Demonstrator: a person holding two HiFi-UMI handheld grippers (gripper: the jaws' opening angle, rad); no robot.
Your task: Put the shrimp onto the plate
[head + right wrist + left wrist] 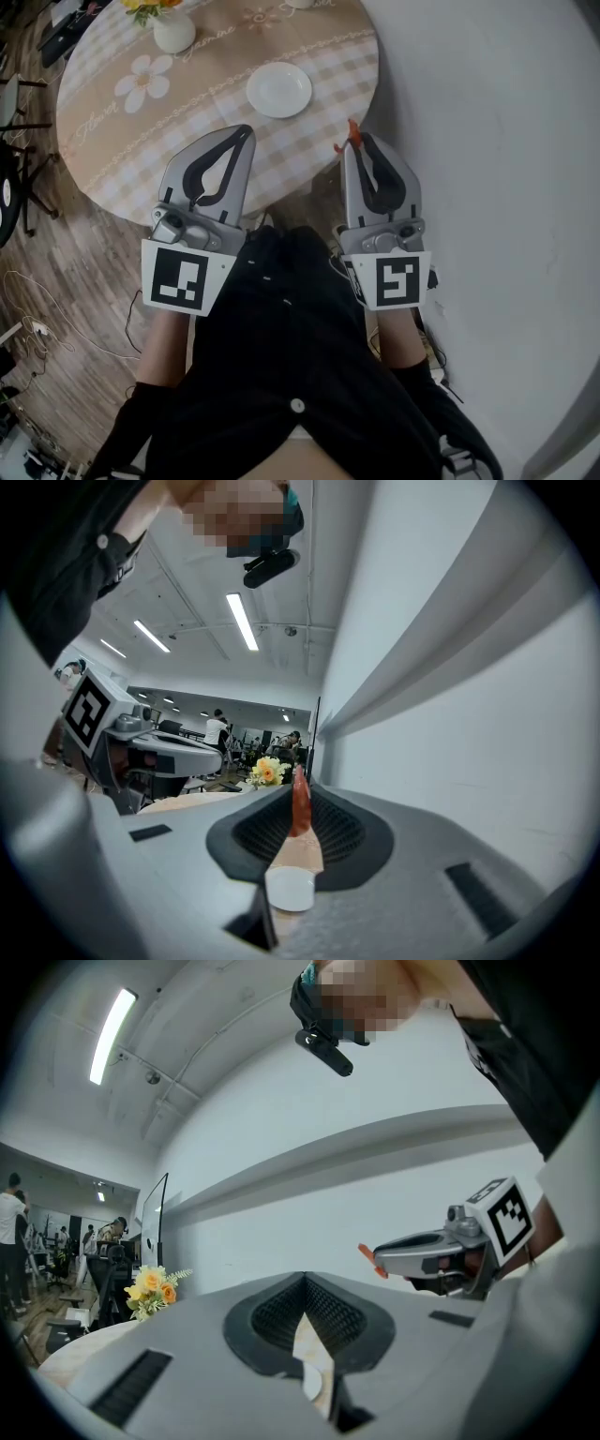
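Your right claw [362, 141] is clamped on the shrimp [352, 134]. The orange body is pinched between the tips, with its end poking out past them. In the right gripper view the shrimp [300, 803] stands upright in the narrow gap where the dark pads meet, and the white plate [289, 890] shows lower in that same gap.

Your left claw [246, 133] carries nothing. Its tips are drawn together, leaving only the teardrop opening behind them. The left gripper view shows just a sliver of patterned cloth through that opening. In that view your right claw [384, 1252] is off at 2 o'clock, with the orange shrimp [367, 1258] at its tip.

In the head view the plate [278, 90] is bare on the round checked surface [187, 112]. It lies at about 10 o'clock from the shrimp and 1 o'clock from your left claw's tips, apart from both. The shrimp hangs by the rim of the surface at its 4 o'clock side. A white vase [174, 32] with yellow flowers [150, 7] stands at the 11 o'clock side of the surface, well apart from the plate.
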